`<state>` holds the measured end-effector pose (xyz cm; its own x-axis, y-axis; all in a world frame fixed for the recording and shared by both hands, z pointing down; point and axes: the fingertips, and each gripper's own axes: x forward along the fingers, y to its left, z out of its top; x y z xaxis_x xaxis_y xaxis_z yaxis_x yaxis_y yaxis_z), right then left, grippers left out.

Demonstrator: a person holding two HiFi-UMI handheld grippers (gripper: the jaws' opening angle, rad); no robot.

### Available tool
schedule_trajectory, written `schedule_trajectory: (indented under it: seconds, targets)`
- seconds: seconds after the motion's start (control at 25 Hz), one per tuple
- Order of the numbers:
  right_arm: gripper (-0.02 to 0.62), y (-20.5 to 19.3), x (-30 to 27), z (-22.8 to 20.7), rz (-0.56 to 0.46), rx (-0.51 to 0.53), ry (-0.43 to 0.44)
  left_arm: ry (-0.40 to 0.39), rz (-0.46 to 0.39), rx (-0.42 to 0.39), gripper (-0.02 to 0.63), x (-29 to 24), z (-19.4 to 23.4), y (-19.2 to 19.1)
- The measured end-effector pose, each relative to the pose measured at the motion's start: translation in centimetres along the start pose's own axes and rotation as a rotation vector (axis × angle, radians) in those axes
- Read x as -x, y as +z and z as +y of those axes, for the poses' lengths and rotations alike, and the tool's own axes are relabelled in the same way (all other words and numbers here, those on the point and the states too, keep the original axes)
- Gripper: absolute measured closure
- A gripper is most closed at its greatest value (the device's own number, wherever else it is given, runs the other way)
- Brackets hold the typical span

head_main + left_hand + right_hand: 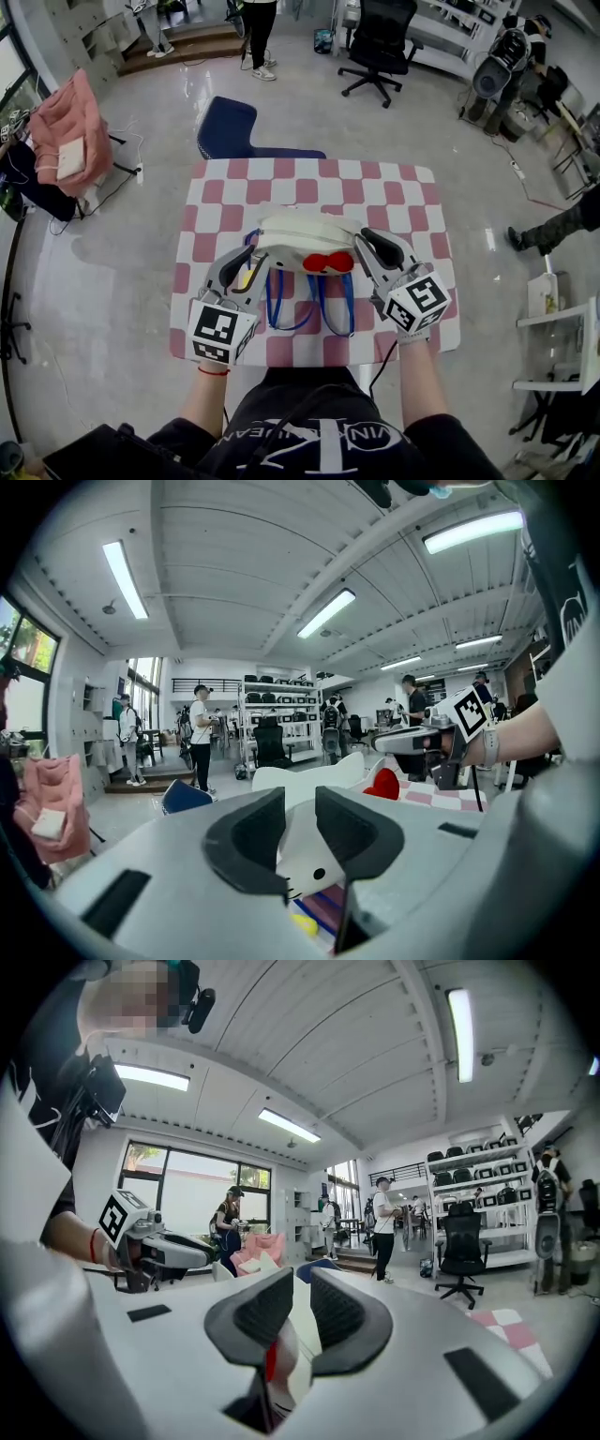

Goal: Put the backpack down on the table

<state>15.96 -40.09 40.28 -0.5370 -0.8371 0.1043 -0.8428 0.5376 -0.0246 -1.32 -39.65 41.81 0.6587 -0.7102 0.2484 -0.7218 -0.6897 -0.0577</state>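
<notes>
The white backpack (305, 232) is held between the two grippers over the middle of the pink-and-white checked table (412, 186), one gripper at each side, so that its weight is shared and the body stays level and face up. The left gripper (247, 269) is clamped on the bag's left edge: in the left gripper view its dark pads (246, 841) are drawn close, with a fold of white fabric pinched between them. The right gripper (362, 251) is likewise closed on the opposite edge, and white material with a red trim is seen squeezed in its jaws in the right gripper view. The blue straps (277, 309) are left to hang free below the bag towards the person, and appear to lie on the cloth. The red bow (328, 263) is turned upward on the near side. Whether the bag's underside already rests on the table cannot be told; the task is judged close to done, with release remaining.
</notes>
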Motion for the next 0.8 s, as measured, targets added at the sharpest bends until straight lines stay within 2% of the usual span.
schedule_trajectory:
  seconds: [0.2, 0.32, 0.48, 0.8]
  targets:
    - [0.583, 0.4, 1.2, 1.7, -0.019, -0.016, -0.011, -0.023, -0.041, -0.007, 0.523, 1.1, -1.0, 1.1]
    - [0.592, 0.0, 1.6, 3.3, -0.007, -0.015, -0.013, -0.046, -0.045, -0.015, 0.546, 1.8, -2.0, 0.8]
    - [0.594, -0.3, 2.4, 5.7, -0.01, -0.028, -0.013, -0.055, -0.045, -0.014, 0.581, 2.7, -3.3, 0.1]
    - [0.594, -1.8, 4.0, 10.4, -0.006, -0.08, -0.014, -0.103, -0.016, -0.004, 0.586, 4.7, -6.4, -2.0]
